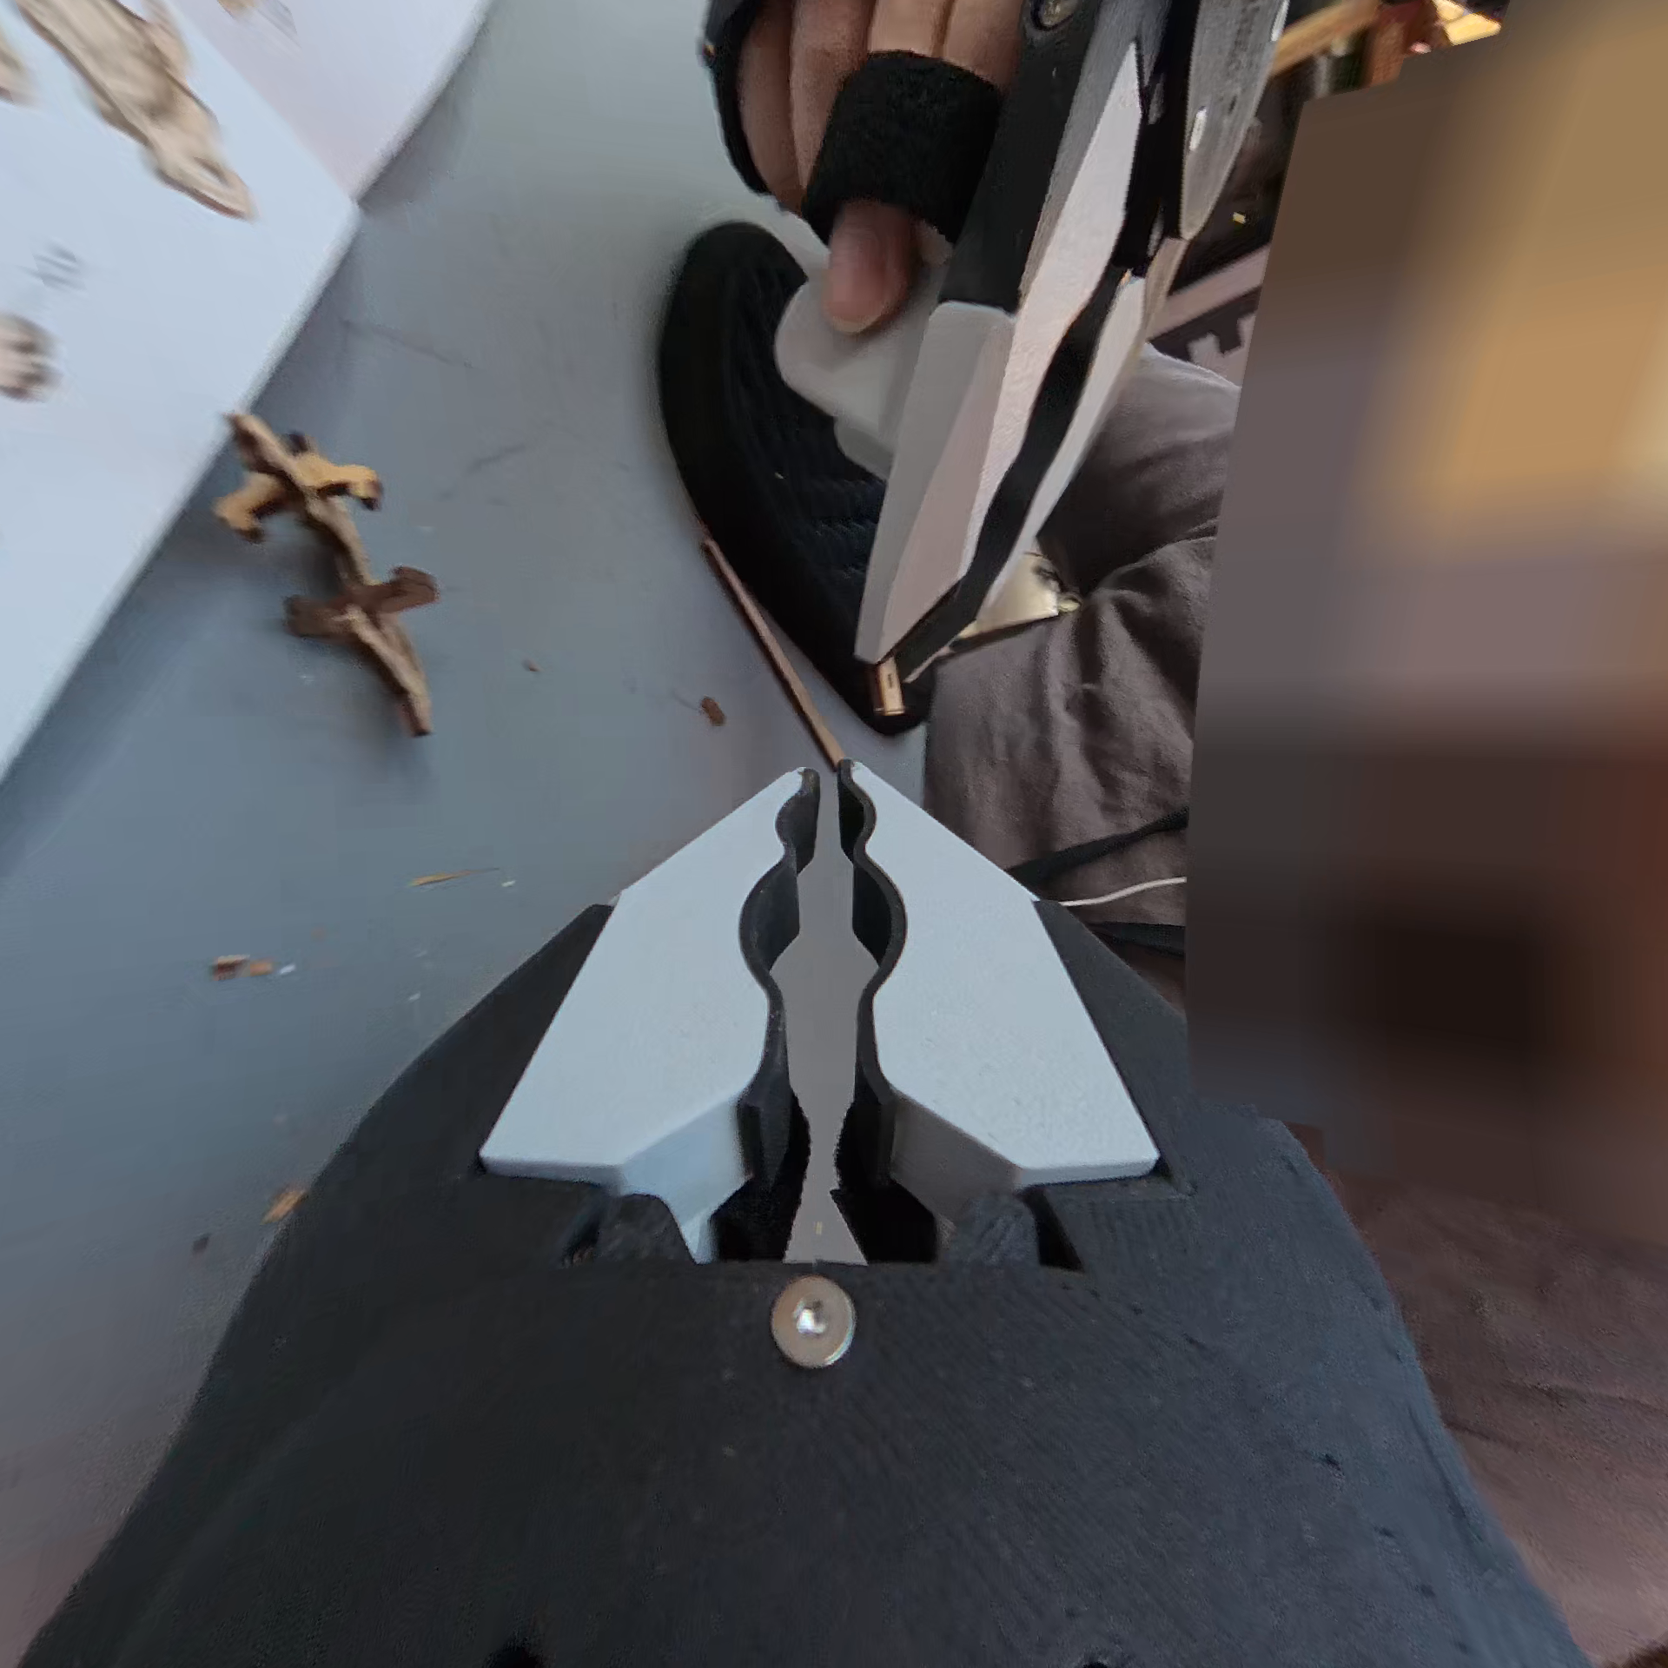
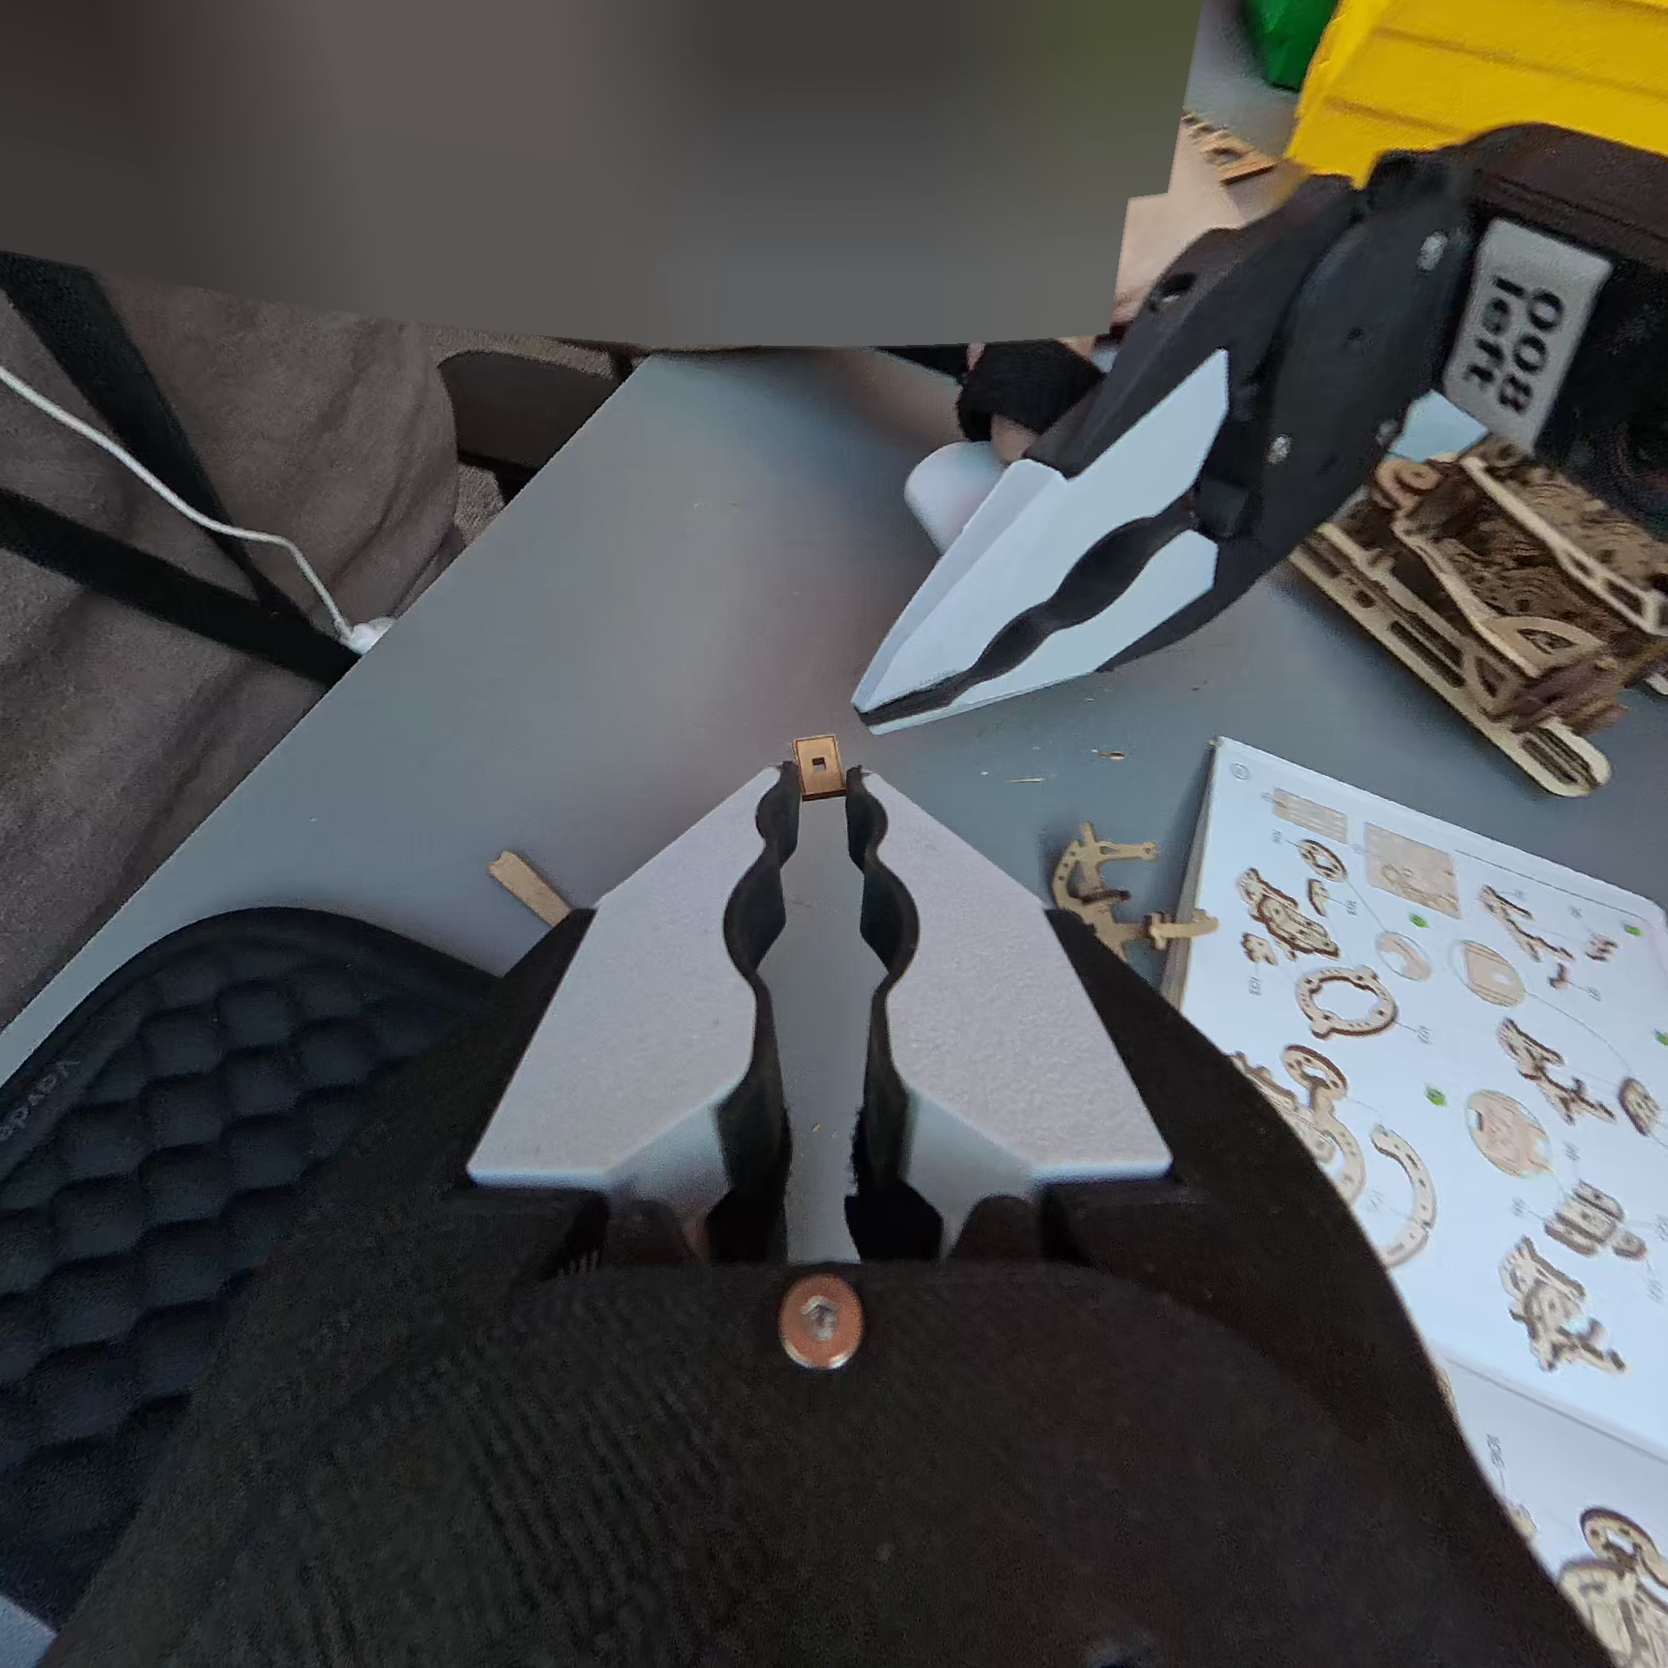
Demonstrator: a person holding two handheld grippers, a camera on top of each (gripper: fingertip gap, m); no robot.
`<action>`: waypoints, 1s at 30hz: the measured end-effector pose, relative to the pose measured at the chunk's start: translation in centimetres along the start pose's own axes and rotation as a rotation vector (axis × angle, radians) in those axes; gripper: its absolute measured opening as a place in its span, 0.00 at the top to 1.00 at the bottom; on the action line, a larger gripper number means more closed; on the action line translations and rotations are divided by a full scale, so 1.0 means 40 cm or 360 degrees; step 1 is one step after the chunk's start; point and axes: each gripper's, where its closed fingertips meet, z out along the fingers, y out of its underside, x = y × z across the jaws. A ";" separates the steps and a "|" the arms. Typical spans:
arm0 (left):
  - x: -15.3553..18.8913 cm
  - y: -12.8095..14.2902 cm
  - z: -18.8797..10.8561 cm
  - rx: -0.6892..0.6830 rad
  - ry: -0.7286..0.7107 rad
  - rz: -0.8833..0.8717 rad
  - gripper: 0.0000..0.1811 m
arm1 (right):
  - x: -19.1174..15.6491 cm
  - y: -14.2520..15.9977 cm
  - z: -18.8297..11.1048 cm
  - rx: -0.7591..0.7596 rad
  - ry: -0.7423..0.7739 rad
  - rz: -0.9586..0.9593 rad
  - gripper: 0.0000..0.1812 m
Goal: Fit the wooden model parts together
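Note:
My right gripper [image 2: 820,774] is shut on a small square wooden part with a square hole [image 2: 817,767] and holds it at its tips above the grey table [image 2: 632,587]. In the left wrist view the right gripper [image 1: 889,663] comes down from the top with the part [image 1: 883,693] at its tips. My left gripper [image 1: 829,774] is shut with nothing between its fingers. It also shows in the right wrist view [image 2: 871,706], just right of and beyond the held part. A small joined wooden piece [image 1: 334,560] lies on the table to the left.
A thin wooden strip [image 1: 767,641] lies by a black padded mat [image 1: 758,451]. An instruction sheet [image 2: 1444,1038] lies at the right, a curved wooden piece [image 2: 1110,894] beside it. A partly built wooden model [image 2: 1480,560] and a yellow box [image 2: 1489,72] stand beyond. A person's hand [image 1: 857,135] holds the right gripper. The tips of both grippers are at nearly the same place. The small joined wooden piece [image 1: 334,560] lies around 9 cm away from my left fingertips.

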 end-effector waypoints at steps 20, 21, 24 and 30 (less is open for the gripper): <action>-0.175 -0.067 -0.063 0.0166 -0.1036 0.0241 0.87 | 0.130 0.094 -0.049 -0.0106 0.0370 0.0176 0.95; -0.174 -0.069 -0.058 0.0175 -0.1014 0.0232 0.88 | 0.130 0.094 -0.048 -0.0105 0.0373 0.0163 0.95; -0.175 -0.068 -0.048 0.0175 -0.0982 0.0221 0.94 | 0.125 0.095 -0.044 -0.0108 0.0362 0.0141 0.95; -0.179 -0.070 -0.044 0.0153 -0.0986 0.0305 1.00 | 0.103 0.136 -0.024 -0.0236 0.0263 0.0193 0.95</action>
